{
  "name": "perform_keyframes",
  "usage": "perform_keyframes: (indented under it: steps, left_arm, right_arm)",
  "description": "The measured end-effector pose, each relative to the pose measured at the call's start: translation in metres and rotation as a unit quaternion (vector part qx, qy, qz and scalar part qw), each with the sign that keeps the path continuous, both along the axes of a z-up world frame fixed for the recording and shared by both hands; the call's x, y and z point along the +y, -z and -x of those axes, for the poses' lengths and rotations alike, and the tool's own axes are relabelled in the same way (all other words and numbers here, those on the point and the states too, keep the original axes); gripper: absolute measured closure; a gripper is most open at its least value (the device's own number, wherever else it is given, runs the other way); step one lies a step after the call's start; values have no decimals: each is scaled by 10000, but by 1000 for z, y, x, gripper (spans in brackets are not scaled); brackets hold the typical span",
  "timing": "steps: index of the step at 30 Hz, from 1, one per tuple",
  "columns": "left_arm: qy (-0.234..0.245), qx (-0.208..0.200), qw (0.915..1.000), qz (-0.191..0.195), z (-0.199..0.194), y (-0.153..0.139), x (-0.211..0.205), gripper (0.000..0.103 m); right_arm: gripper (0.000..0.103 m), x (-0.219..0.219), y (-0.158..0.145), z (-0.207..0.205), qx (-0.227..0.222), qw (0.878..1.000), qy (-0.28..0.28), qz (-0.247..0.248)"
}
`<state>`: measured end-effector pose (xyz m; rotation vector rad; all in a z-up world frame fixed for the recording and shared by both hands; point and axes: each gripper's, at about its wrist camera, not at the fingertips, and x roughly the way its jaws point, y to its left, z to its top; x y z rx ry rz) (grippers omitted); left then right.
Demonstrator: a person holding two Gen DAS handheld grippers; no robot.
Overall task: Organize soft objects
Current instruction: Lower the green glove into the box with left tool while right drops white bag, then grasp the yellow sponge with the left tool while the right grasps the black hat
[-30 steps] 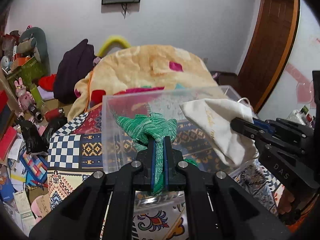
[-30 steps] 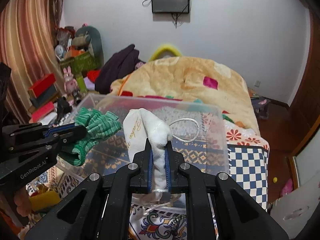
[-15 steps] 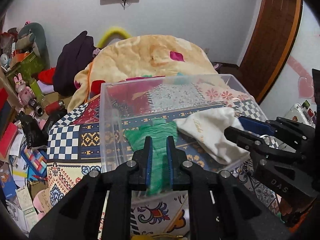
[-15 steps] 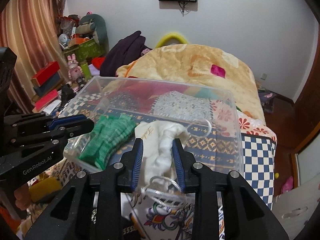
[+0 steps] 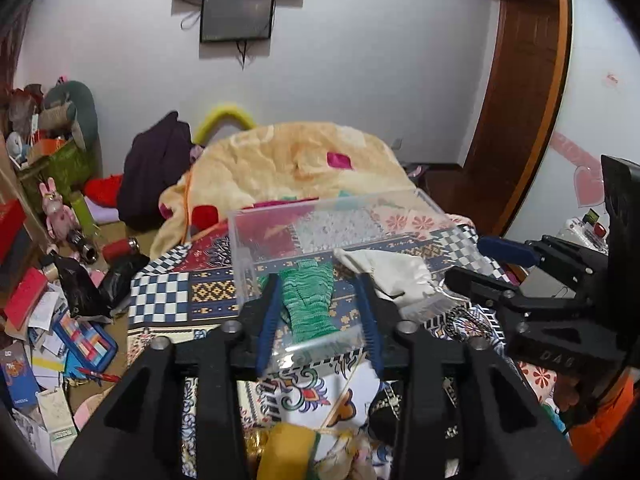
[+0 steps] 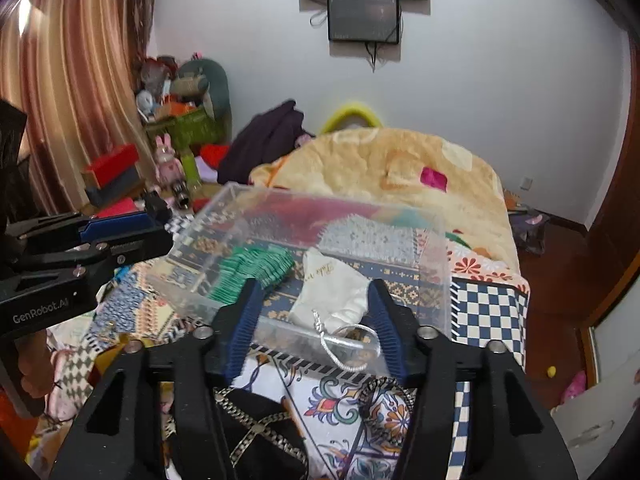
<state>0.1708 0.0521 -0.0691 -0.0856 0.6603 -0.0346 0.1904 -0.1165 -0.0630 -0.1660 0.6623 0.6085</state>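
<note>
**Both grippers spread, cloths in the box**

The clear plastic box's (image 6: 434, 264) near wall blurred the white drawstring pouch (image 6: 334, 296) and green knitted cloth (image 5: 308, 300) lying inside it; left gripper (image 5: 318, 320) and right gripper (image 6: 312, 328) stood wide apart, holding nothing.

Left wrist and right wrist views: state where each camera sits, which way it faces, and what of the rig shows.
Left wrist: on the left gripper, facing the clear plastic box on the bed; own jaws open, right gripper at right.
Right wrist: on the right gripper, facing the same box; jaws open, left gripper at left.
Shared: green knit cloth, white drawstring pouch.
</note>
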Motion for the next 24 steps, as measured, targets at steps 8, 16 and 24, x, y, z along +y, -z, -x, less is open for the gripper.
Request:
perform_keyframes:
  steps: [8,16,24]
  left_arm:
    - [-48,-87,9999,92,37,2,15,44]
    - [-141,359,9991,157,53,40,26,43]
    - [-43,600,9977,323,72,71,20,43]
  right_arm:
    - [35,-18,-6,27,-101,9993,-99,-349]
    - [35,-23,24,48,247,9992,-196,-255]
    - [35,-25,52,69,697,9968,-366,-164]
